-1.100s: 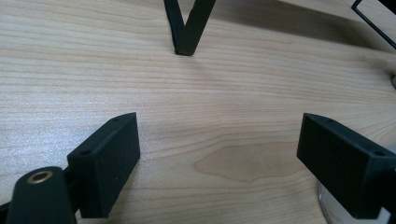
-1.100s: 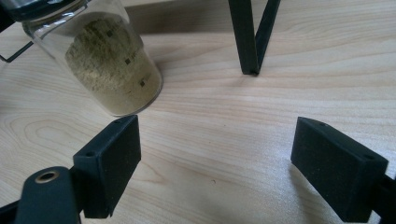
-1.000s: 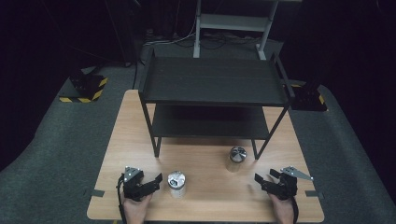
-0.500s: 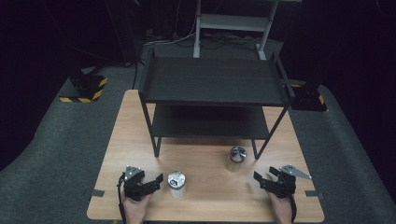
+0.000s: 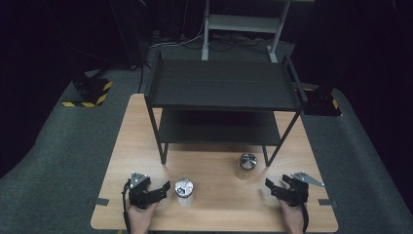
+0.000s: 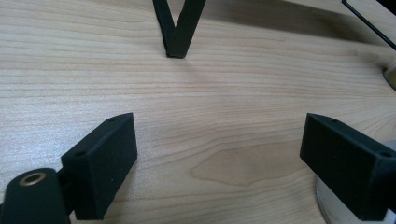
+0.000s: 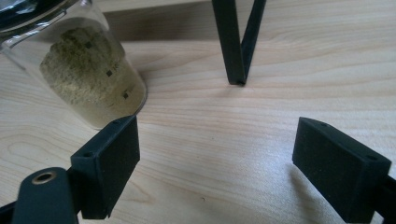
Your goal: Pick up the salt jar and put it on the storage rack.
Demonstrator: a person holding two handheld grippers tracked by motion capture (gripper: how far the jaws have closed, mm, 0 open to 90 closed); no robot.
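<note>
1. Dark room, grey carpet, a pale wooden table (image 5: pixel 214 207) with a black two-tier shelf rack (image 5: pixel 221 87) standing on its far half.
2. Change over the last second: your left gripper (image 5: pixel 158 190) has crept slightly toward the near jar (image 5: pixel 184 191); your right gripper (image 5: pixel 272 186) has barely shifted. Neither jar has moved. Judgement: you are still in the approach, with no grasp made.
3. Left tongs: jaws set wide apart, holding nothing. In the left gripper view only bare wood lies between the jaws, and the near jar (image 6: pixel 348 210) peeks out just behind the right-hand jaw, so it sits off to that side rather than between them.
4. Right tongs: jaws also wide apart and empty. In the right gripper view the far jar (image 7: pixel 88 79) stands ahead and beyond the left-hand jaw, with a rack leg (image 7: pixel 236 42) ahead near the centre line.
5. Far jar (image 5: pixel 247 165): in front of the rack's right front leg, well ahead and inward of your right gripper.
6. Orientation: both jars stand upright, long axis vertical, metal lids facing up. The far jar is clear glass with a tan, speckled powder inside; its slant in the right gripper view looks like camera angle, not true tilt.
7. Judgement: swing the left tongs toward the near jar before closing.
</note>
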